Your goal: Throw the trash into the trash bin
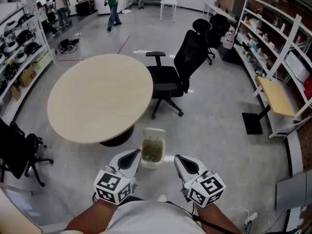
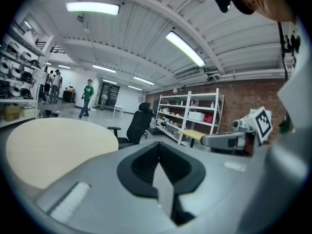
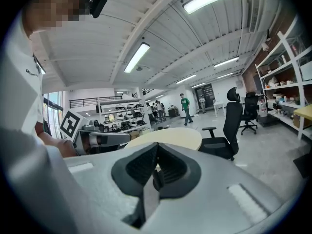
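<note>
Plainly nothing in the jaws, bin dead ahead

Nearest, the left gripper (image 1: 132,157) and the right gripper (image 1: 179,160) sit side by side at 6 o'clock of the head view. Each has its jaws pressed together on nothing, and neither gripper view shows any trash between them. Just beyond, at 12 o'clock from the pair and between their tips, the trash bin (image 1: 154,132) stands on the floor. Its mouth is open, with something olive-brown inside that I cannot make out. The main risk I judge is this: with both tongs clenched and empty, a drop would deliver nothing, and no loose trash shows here to fetch. The tips also flank the bin closely, so a sideways swing could tip it and spill it. Farther out, at 10 o'clock, the round table (image 1: 100,96) has its edge near the bin and could catch a rising left gripper. The office chair (image 1: 178,67) at 1 o'clock and the people (image 1: 113,4) walking far off at 11 o'clock narrow any route outward
</note>
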Available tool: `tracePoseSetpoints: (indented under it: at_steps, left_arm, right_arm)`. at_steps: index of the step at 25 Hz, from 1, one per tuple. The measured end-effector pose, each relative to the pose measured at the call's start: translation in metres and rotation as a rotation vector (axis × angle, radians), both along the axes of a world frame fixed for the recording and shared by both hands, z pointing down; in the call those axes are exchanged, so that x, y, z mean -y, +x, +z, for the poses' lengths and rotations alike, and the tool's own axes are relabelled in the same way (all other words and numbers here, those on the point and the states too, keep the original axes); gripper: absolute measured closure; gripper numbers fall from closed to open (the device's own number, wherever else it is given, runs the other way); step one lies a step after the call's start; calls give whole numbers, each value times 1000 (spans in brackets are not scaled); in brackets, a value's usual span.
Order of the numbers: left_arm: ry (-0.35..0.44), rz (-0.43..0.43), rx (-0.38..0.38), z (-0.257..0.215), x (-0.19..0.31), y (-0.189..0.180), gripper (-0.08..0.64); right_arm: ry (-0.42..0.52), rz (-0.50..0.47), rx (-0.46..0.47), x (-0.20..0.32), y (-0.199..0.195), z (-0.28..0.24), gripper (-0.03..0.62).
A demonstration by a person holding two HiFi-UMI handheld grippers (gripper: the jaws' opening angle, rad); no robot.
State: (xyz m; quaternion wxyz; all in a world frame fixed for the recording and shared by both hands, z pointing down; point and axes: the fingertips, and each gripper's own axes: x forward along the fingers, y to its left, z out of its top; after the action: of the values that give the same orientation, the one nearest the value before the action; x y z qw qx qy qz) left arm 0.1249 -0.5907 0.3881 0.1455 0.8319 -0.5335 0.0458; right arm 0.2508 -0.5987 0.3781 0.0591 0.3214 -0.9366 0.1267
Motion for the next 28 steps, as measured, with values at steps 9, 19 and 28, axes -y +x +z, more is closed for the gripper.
tracePoseSetpoints:
  at_steps: [9, 19, 28]
  left_arm:
    - [1, 36, 31, 2, -3, -28, 551]
    - [-7, 67, 26, 3, -7, -34, 551]
    - [-9, 87, 41, 6, -6, -33, 551]
  right_arm:
    - [-12, 37, 4, -4, -29, 3, 591]
    - [-39, 68, -11, -12, -36, 13, 591]
    - [-38, 89, -12, -11, -34, 13, 591]
